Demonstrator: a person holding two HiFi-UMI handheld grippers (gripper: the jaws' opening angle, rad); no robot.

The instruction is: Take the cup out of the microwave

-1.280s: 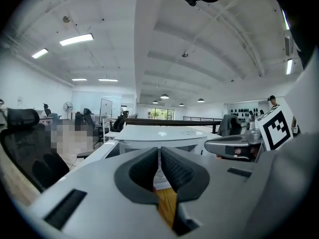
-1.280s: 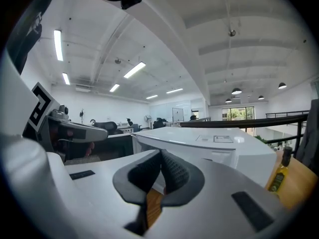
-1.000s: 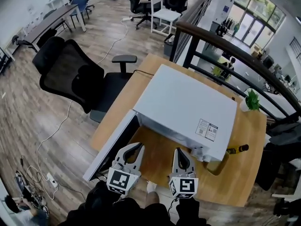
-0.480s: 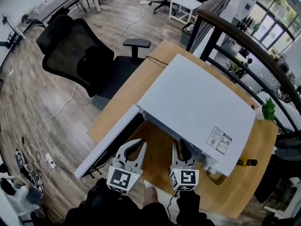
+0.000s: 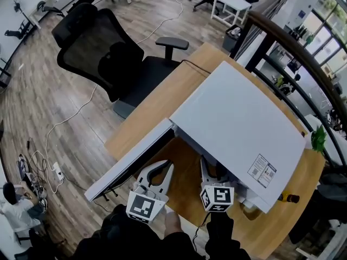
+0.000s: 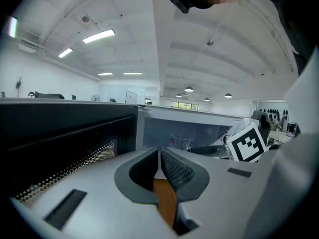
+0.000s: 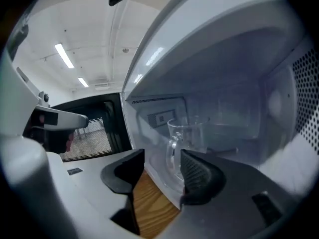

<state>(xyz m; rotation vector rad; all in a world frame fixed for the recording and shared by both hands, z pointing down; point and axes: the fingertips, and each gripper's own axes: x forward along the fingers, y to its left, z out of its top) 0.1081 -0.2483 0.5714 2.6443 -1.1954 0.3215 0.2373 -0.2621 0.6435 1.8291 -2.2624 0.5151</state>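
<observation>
A clear glass cup (image 7: pixel 188 137) with a handle stands inside the open white microwave (image 5: pixel 238 126), also visible as the cup (image 6: pixel 180 142) in the left gripper view. My right gripper (image 7: pixel 162 158) points into the cavity. Its jaws have just been opening and stand open with nothing between them, the cup a little beyond the tips. From the head view the right gripper (image 5: pixel 212 173) reaches under the microwave's front edge. My left gripper (image 5: pixel 161 169) hovers beside the swung-out door (image 5: pixel 127 164); the left gripper (image 6: pixel 159 153) is shut and empty.
The microwave sits on a wooden table (image 5: pixel 162 99). A black office chair (image 5: pixel 103 50) stands left of it. A small bottle (image 5: pixel 287 198) and a plant (image 5: pixel 319 138) are at the table's right end, with a railing (image 5: pixel 282 39) behind. Cables (image 5: pixel 54 169) lie on the floor.
Both grippers have sunk toward the microwave's opening. The right jaws went from shut to open. The left jaws stayed shut.
</observation>
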